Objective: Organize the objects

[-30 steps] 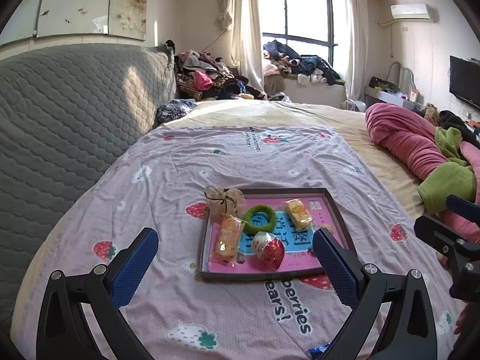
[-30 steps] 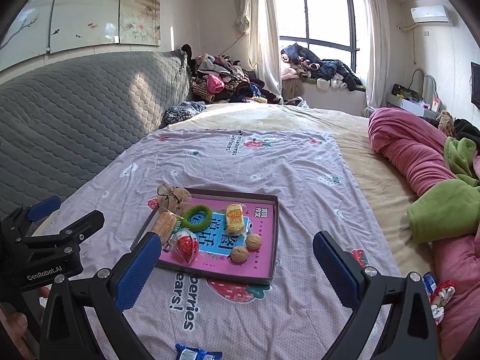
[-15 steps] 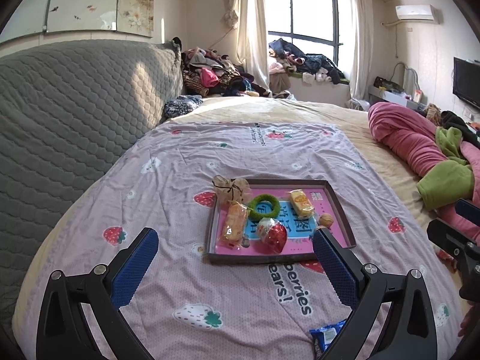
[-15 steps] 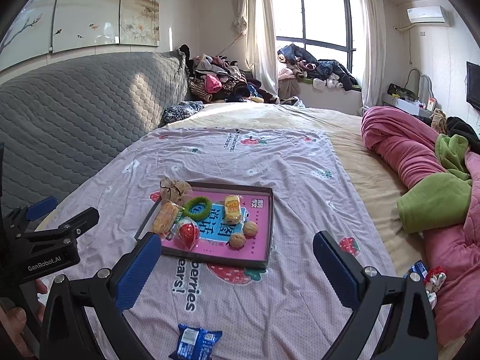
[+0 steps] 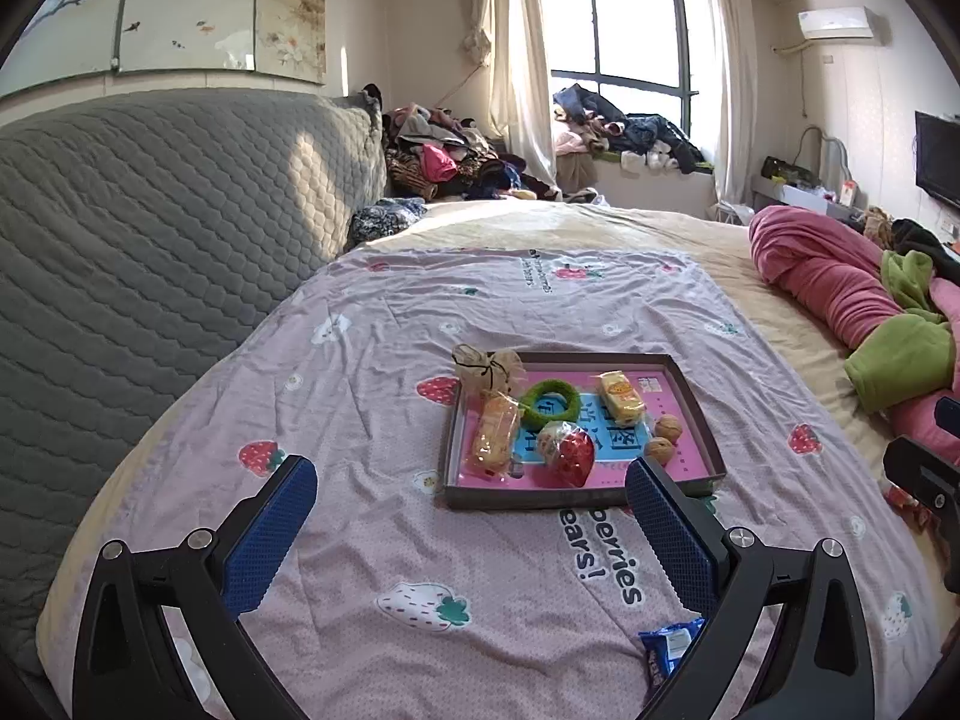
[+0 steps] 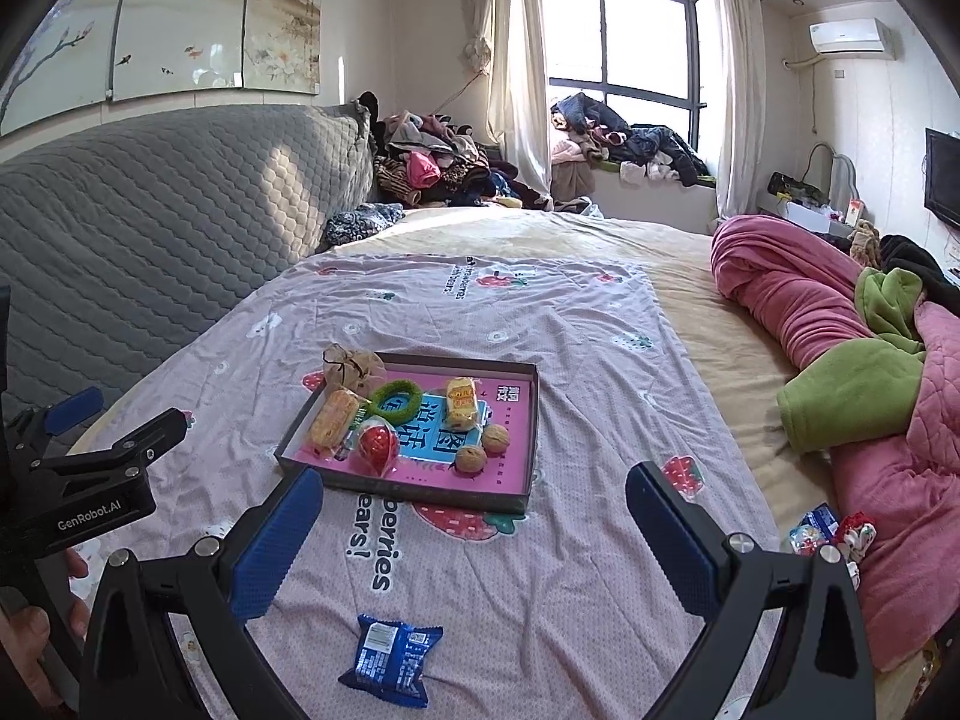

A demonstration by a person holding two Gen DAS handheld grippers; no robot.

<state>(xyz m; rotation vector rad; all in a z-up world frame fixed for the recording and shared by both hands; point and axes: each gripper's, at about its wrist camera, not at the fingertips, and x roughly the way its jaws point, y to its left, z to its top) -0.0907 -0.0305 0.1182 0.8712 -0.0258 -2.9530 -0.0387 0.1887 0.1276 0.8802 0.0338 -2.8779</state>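
Blue snack packet lies on the bed just below my right gripper; both jaws wide open, empty. Left gripper sits farther off.

Ahead of me a dark-framed window pours daylight between cream curtains. Below it, heaped clothes crowd the sill. Left of the window stands a grey quilted headboard; right of it, a white wall air conditioner.
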